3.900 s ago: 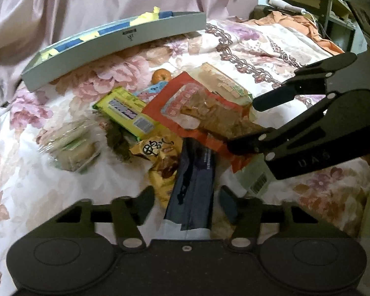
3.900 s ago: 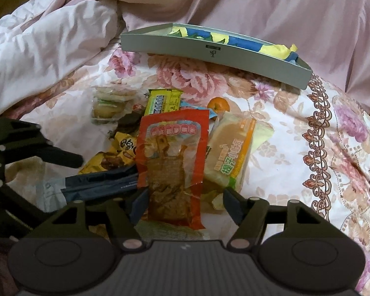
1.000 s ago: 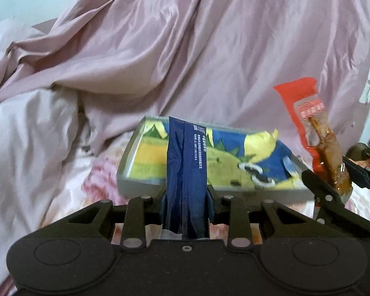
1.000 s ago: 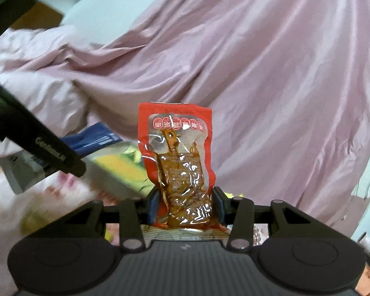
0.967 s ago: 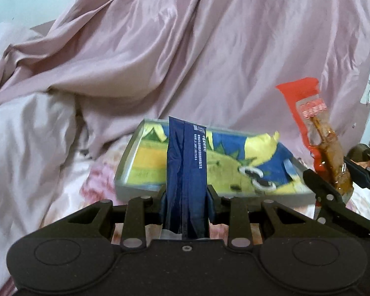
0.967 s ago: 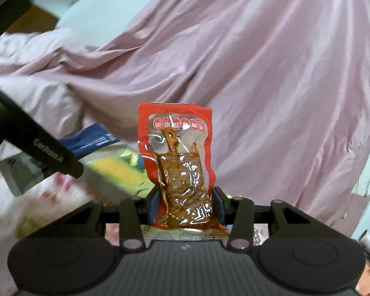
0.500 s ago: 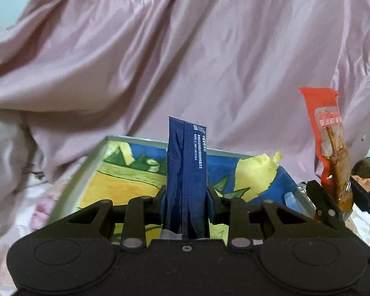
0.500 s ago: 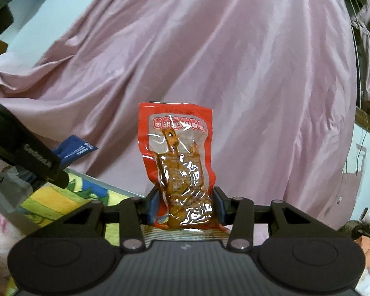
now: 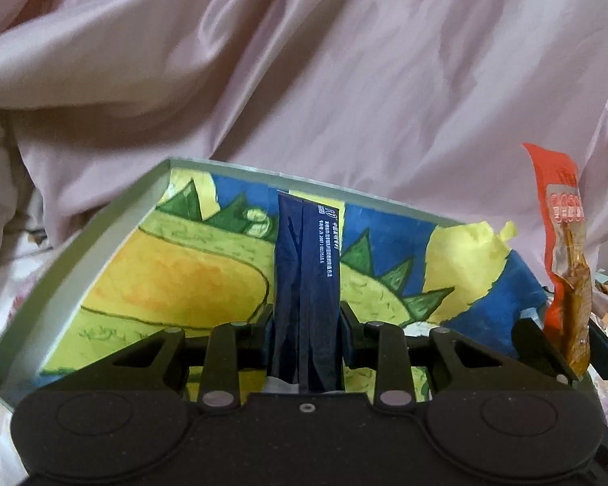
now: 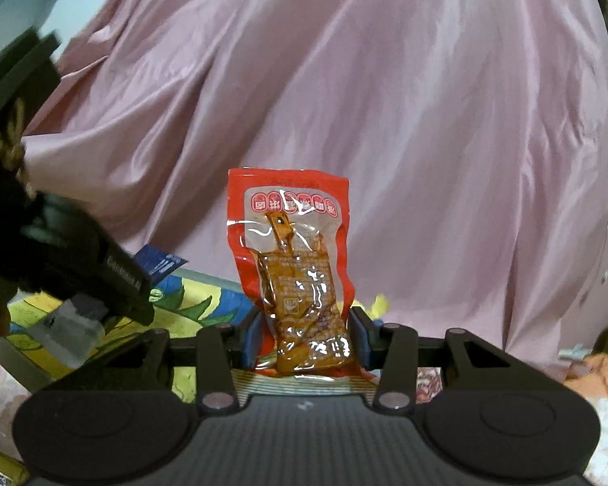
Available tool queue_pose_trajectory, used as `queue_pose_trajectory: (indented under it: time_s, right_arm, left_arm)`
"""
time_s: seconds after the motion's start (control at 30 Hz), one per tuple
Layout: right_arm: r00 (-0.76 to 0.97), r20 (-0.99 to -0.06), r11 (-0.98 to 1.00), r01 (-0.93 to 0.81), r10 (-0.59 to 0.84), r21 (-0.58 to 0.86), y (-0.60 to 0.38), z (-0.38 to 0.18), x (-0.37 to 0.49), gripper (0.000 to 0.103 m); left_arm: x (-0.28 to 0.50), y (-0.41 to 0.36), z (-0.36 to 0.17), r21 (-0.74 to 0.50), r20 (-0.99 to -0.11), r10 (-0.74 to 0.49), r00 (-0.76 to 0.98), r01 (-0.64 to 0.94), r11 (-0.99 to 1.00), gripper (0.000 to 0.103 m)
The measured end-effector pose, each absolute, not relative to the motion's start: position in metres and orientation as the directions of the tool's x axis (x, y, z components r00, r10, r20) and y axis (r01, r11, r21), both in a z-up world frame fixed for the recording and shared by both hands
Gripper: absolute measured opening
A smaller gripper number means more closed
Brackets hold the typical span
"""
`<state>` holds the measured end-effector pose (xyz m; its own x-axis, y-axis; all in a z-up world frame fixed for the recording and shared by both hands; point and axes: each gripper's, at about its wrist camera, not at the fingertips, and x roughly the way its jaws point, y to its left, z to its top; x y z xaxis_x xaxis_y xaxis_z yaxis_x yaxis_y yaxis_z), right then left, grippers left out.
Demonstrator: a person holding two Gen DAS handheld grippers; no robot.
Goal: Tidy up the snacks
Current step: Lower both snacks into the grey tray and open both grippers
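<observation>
My left gripper (image 9: 306,316) is shut on a dark blue snack packet (image 9: 308,267) that stands upright between its pads. It hangs over a shallow grey box (image 9: 101,227) whose floor bears a yellow, green and blue drawing. My right gripper (image 10: 304,324) is shut on a red packet with brown snack pieces (image 10: 300,267), also upright. In the left wrist view the red packet (image 9: 563,251) shows at the right edge of the box. In the right wrist view the blue packet (image 10: 158,263) and the left gripper's body (image 10: 81,259) sit at the left, above the box (image 10: 198,303).
A crumpled pink quilt (image 9: 344,81) rises right behind the box and fills the background. Floral bedsheet (image 9: 4,312) shows at the left of the box. An orange cloth (image 10: 600,372) lies at the far right, and a yellow packet corner (image 10: 0,470) at bottom left.
Both grippers moved forward and slightly down toward the box, which now looks larger and closer. Each packet stays clamped as before.
</observation>
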<state>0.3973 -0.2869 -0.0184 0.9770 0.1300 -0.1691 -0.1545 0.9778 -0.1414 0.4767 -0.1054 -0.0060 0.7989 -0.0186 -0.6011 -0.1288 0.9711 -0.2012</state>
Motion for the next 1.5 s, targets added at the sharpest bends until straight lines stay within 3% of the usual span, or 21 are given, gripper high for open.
queue_pose_trajectory:
  time_s: [0.33,0.43,0.47,0.57,0.73,0.93,1.0,1.5]
  right_arm:
    - [0.949,-0.267,0.976,-0.195,0.165,-0.091,-0.29,-0.022,0.409,0.051]
    - [0.945,-0.281,0.976,-0.2,0.168,-0.091,-0.289,-0.021,0.412,0.056]
    - [0.944,-0.284,0.975,-0.203,0.171,-0.087,-0.289,-0.021,0.412,0.063]
    - [0.941,-0.288,0.975,-0.209,0.178,-0.08,-0.288,-0.021,0.415,0.065]
    - [0.947,-0.27,0.973,-0.208,0.176,-0.096,-0.285,-0.018,0.411,0.081]
    - [0.966,-0.199,0.976,-0.188,0.164,-0.108,-0.285,-0.001,0.393,0.097]
    - [0.974,-0.167,0.979,-0.174,0.154,-0.108,-0.286,0.007,0.384,0.102]
    - [0.997,-0.03,0.991,-0.077,0.074,-0.108,-0.293,0.048,0.287,0.103]
  left_arm:
    - [0.479,-0.105,-0.01,-0.211,-0.608,-0.028,0.794,-0.128,0.969,0.034]
    - [0.478,-0.101,-0.008,-0.233,-0.609,-0.038,0.792,-0.133,0.963,0.049]
    - [0.477,-0.1,-0.006,-0.239,-0.608,-0.039,0.793,-0.136,0.962,0.056]
    - [0.473,-0.095,-0.002,-0.243,-0.598,-0.027,0.801,-0.149,0.959,0.071]
    - [0.461,-0.084,0.01,-0.273,-0.567,-0.021,0.823,-0.164,0.948,0.09]
    - [0.443,-0.074,0.032,-0.28,-0.527,-0.009,0.85,-0.163,0.946,0.102]
    - [0.436,-0.071,0.04,-0.279,-0.518,-0.004,0.856,-0.164,0.946,0.102]
    - [0.35,-0.059,0.09,-0.304,-0.439,-0.021,0.898,-0.127,0.944,0.102]
